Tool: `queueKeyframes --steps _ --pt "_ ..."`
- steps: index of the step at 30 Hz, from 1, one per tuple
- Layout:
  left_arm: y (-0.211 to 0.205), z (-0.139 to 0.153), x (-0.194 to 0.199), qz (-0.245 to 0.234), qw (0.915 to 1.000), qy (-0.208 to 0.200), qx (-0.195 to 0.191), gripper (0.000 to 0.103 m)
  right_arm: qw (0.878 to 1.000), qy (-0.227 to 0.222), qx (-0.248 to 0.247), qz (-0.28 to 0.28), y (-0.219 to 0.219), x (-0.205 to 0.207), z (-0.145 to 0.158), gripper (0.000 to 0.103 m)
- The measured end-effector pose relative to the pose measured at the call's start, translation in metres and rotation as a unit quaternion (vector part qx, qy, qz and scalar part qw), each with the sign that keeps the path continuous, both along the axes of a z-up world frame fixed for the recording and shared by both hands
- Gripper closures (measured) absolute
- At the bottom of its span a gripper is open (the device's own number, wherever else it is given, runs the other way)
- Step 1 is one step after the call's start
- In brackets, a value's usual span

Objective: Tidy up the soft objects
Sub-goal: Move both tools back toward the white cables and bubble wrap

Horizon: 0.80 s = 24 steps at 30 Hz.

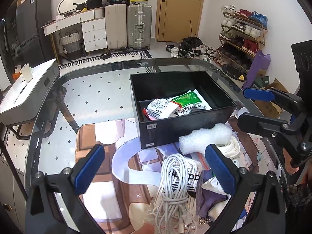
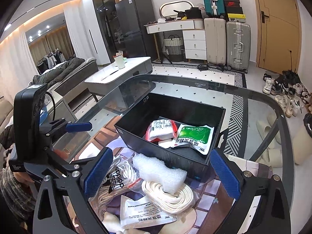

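A black open box stands on the glass table and holds a green-white packet and a red-white packet. In front of it lie a white foam piece, a bagged white cable, a cream rope coil and a white packet. My left gripper is open and empty over the cable. My right gripper is open and empty over the foam; it also shows in the left wrist view.
A printed mat covers the near part of the glass table. A white side table stands to the left. Suitcases, drawers, a door and a shoe rack line the far wall.
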<state>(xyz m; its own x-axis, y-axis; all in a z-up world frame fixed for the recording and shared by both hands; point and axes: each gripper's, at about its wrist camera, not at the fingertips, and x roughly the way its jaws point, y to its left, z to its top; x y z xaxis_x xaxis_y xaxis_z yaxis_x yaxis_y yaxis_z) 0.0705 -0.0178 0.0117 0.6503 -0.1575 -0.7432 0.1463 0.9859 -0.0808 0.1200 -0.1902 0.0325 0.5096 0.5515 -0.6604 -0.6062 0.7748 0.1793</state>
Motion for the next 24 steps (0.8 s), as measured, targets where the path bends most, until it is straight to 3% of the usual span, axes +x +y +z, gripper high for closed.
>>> queueKeyframes --steps 13,24 --pt "0.0 -0.017 -0.02 -0.005 0.9998 0.017 -0.006 0.0 1.0 0.017 -0.022 0.009 0.008 -0.018 -0.023 0.002" --pt "0.001 -0.028 -0.023 -0.013 0.9995 0.025 -0.013 0.0 0.999 0.027 -0.04 0.001 0.008 -0.01 -0.04 0.002"
